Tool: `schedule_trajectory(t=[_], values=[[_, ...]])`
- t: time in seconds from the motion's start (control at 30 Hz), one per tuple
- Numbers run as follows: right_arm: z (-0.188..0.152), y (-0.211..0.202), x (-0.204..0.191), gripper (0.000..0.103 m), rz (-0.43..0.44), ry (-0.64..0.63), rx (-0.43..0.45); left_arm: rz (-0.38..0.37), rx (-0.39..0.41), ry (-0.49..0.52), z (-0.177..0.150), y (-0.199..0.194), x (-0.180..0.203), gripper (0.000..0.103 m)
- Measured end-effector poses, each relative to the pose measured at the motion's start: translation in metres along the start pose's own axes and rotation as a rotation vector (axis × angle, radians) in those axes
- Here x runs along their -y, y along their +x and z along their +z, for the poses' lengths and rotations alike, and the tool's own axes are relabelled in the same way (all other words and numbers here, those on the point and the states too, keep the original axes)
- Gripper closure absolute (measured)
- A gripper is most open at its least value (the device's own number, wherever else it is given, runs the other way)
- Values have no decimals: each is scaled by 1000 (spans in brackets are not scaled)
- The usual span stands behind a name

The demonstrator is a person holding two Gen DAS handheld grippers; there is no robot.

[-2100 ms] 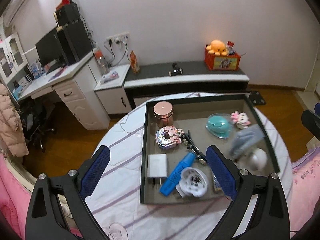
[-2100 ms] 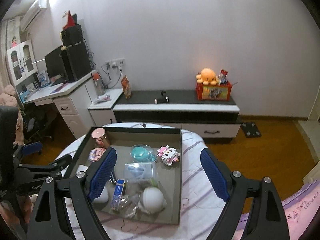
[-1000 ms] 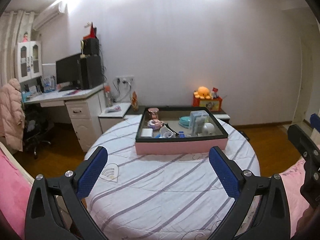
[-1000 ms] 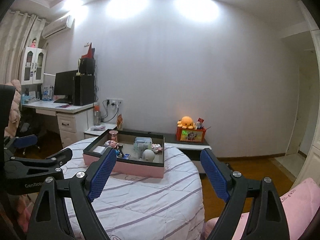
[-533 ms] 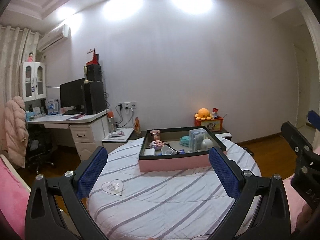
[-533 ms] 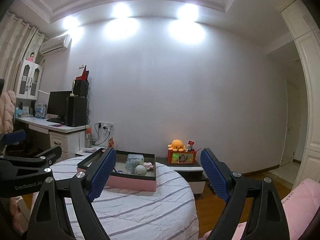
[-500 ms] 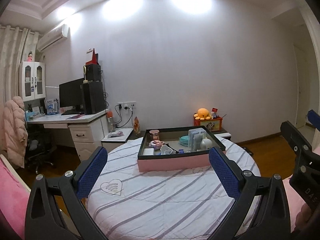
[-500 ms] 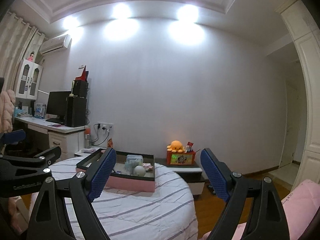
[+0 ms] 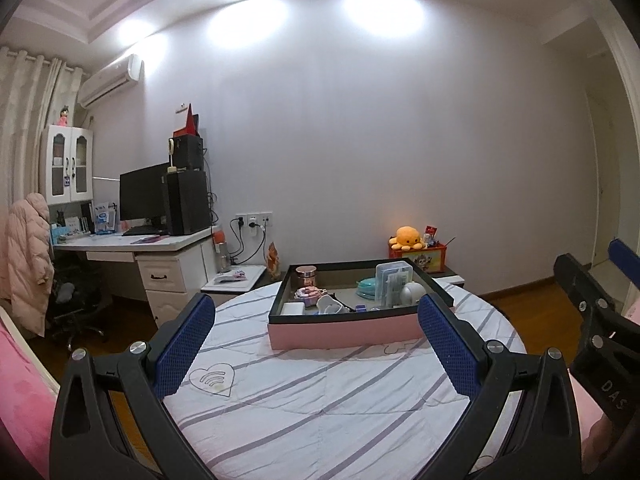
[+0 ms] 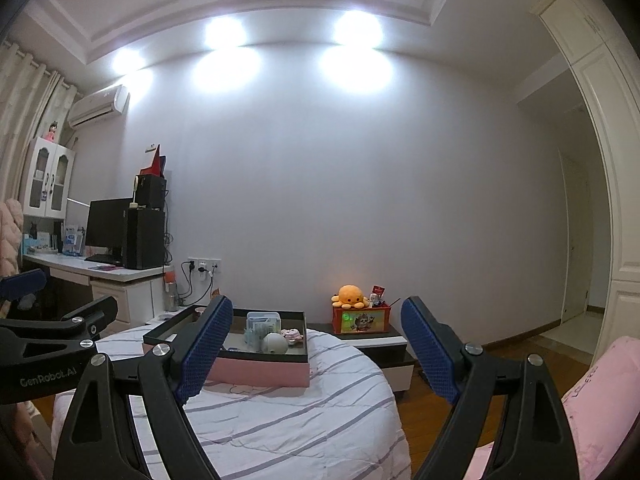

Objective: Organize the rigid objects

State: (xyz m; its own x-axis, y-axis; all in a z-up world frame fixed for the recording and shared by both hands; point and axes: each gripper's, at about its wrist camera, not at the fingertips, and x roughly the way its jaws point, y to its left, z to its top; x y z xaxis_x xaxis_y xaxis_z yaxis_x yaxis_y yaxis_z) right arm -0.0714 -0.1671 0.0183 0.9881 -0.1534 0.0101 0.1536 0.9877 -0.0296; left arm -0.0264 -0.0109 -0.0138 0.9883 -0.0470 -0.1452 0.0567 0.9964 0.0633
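A pink tray with a black rim sits at the far side of the round striped table. It holds several small objects: a copper jar, a pink block toy, a clear box, a white ball. The tray also shows in the right wrist view. My left gripper is open and empty, well back from the tray. My right gripper is open and empty, to the right of the left one and also back from the tray.
A white desk with a monitor stands at the left. A low dark cabinet behind the table carries a red box with an orange plush. A pink cushion lies at the right. A wood floor surrounds the table.
Both grippers have pulled back and tilted up from over the tray to a level view far from it. In the last half second they barely moved.
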Motion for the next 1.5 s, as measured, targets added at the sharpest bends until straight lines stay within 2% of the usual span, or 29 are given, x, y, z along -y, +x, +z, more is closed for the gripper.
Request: schedule_trajectory(t=[0.2,0.3,0.4,0.5,1.07,1.5], values=[[-2,1,-1,15,-5,-10,-4,29,17,20,-3,1,5,0],[-1,-2,0,15,12,5,-2,20,13,12,-2,3,5,0],[-1,-2,0,11,12,7,-1,24,10,10,-2,3,4,0],[0,-2,1,0,20,10,2,29,5,11,-3,4,4,0],[1,-3,-3,0,57,13,-9,53,2,-1,-4,7,-3,0],[2,-4,-5,0,46,-1,-15,68,1,-2,-5,11,-9,0]])
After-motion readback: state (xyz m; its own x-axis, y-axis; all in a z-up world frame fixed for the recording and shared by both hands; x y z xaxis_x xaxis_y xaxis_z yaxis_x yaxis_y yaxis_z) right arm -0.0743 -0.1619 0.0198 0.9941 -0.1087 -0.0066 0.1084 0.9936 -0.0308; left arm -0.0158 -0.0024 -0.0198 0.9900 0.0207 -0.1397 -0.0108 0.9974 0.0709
